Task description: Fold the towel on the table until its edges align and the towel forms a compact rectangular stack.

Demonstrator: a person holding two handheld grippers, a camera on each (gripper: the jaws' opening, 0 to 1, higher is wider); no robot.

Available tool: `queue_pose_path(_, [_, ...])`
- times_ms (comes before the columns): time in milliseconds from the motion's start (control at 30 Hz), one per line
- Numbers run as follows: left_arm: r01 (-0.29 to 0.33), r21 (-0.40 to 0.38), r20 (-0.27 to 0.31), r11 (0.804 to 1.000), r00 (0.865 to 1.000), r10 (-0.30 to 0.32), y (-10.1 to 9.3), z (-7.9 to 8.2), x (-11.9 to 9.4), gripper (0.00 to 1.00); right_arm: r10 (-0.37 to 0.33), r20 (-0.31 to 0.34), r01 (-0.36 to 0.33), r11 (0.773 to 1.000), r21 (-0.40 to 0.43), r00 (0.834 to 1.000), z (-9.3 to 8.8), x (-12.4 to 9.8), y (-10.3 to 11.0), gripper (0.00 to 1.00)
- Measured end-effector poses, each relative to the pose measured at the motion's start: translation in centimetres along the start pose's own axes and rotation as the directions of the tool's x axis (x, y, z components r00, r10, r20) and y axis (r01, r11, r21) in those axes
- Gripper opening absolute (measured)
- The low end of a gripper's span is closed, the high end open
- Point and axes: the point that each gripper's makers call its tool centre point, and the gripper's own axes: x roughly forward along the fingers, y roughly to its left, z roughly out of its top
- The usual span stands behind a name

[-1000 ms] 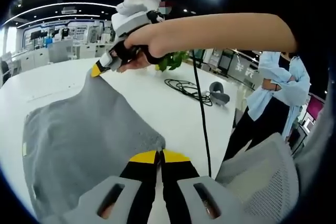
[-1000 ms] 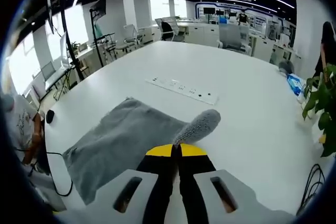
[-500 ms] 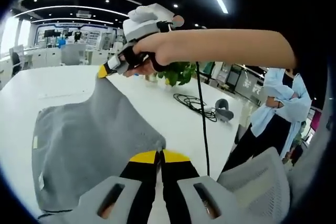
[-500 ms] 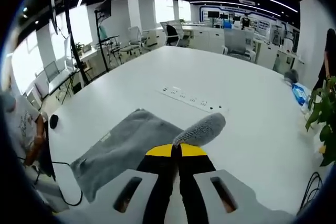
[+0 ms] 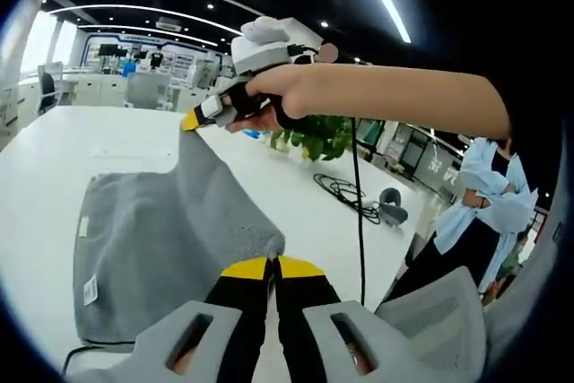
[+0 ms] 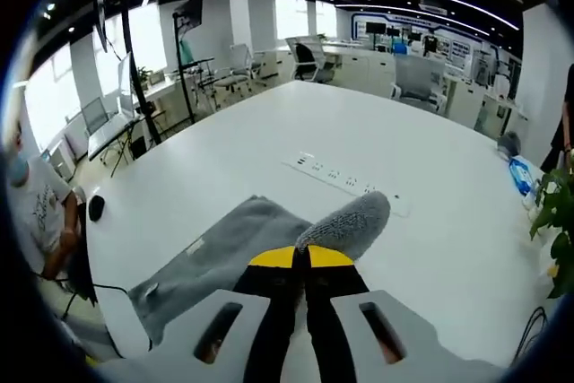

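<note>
A grey towel (image 5: 166, 230) hangs lifted off the white table (image 5: 54, 154), held by two corners. My left gripper (image 5: 272, 266) is shut on its near corner. In the left gripper view my right gripper (image 5: 192, 119), held by a person's hand, is shut on the far corner, higher up. The right gripper view shows my right gripper (image 6: 300, 256) shut on a curled corner of the towel (image 6: 229, 248), whose lower part trails down to the table (image 6: 269, 127). Two small labels show on the towel's left edge.
A white power strip (image 6: 345, 181) lies on the table beyond the towel. A potted plant (image 5: 314, 132) and a black coiled cable (image 5: 345, 190) sit further off. A mesh chair back (image 5: 430, 311) and a standing person (image 5: 475, 221) are at the right. Another person sits at the table's left edge.
Both grippers have raised their towel corners higher, so more of the towel hangs off the table and its lower edge has drawn in. Both jaws stay shut.
</note>
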Motion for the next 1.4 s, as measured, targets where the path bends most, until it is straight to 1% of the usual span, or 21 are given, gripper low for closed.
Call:
queue_pose_path(333, [-0.033,-0.049,-0.011,0.998,0.999,0.032,2.0,-1.0,-1.0,0.02,0.015,-0.022,-0.015,1.0,-0.006,1.0,0.0,1.6,1.9,0.0])
queue_pose_path(433, [-0.048,-0.07,-0.004,0.996,0.999,0.048,2.7,-1.0,-1.4,0.02,0.02,-0.027,-0.02,1.0,-0.009,0.999,0.1,2.4,2.1,0.0])
queue_pose_path(500, [-0.06,-0.09,0.004,0.994,0.998,0.06,3.6,-0.9,-1.7,0.02,0.024,-0.03,-0.024,1.0,-0.011,0.999,0.2,2.8,2.6,0.0])
queue_pose_path(700, [-0.081,-0.121,0.035,0.989,0.996,0.086,4.3,-0.7,-2.6,0.02,0.028,-0.032,-0.028,1.0,-0.013,0.999,0.5,3.3,3.8,0.0])
queue_pose_path(767, [-0.093,-0.142,0.037,0.986,0.994,0.099,4.8,-1.0,-2.8,0.02,0.03,-0.037,-0.03,0.999,-0.017,0.999,0.5,3.8,3.8,0.0])
queue_pose_path(833, [-0.106,-0.171,0.026,0.98,0.993,0.112,5.3,-1.7,-2.9,0.02,0.031,-0.045,-0.032,0.999,-0.021,0.998,0.5,4.1,4.3,0.0])
queue_pose_path(967, [-0.128,-0.237,0.016,0.963,0.991,0.135,6.5,-2.8,-3.0,0.02,0.03,-0.06,-0.031,0.999,-0.019,0.998,-0.1,5.2,4.6,0.0])
queue_pose_path(1000, [-0.139,-0.251,0.014,0.958,0.989,0.148,6.6,-2.8,-3.2,0.02,0.031,-0.062,-0.032,0.999,-0.015,0.998,-0.2,5.4,4.6,0.0])
queue_pose_path(1100, [-0.146,-0.278,0.01,0.949,0.988,0.155,7.3,-3.3,-3.3,0.02,0.033,-0.07,-0.034,0.999,-0.008,0.997,-0.7,5.9,5.3,0.0])
queue_pose_path(1133, [-0.151,-0.295,0.01,0.944,0.987,0.161,7.5,-3.4,-3.3,0.02,0.034,-0.074,-0.035,0.999,-0.004,0.997,-0.9,6.1,5.4,0.0])
queue_pose_path(1233, [-0.162,-0.309,0.006,0.937,0.985,0.172,8.3,-3.6,-3.4,0.02,0.037,-0.08,-0.036,0.999,0.007,0.996,-1.3,7.0,5.4,0.0])
queue_pose_path(1333, [-0.168,-0.331,0.012,0.929,0.983,0.182,9.1,-3.9,-3.6,0.02,0.042,-0.083,-0.04,0.999,0.021,0.996,-1.2,7.5,5.8,0.0])
queue_pose_path(1400, [-0.17,-0.338,0.021,0.925,0.982,0.189,9.1,-3.7,-3.9,0.02,0.043,-0.083,-0.041,0.999,0.027,0.996,-1.3,7.8,5.8,0.0])
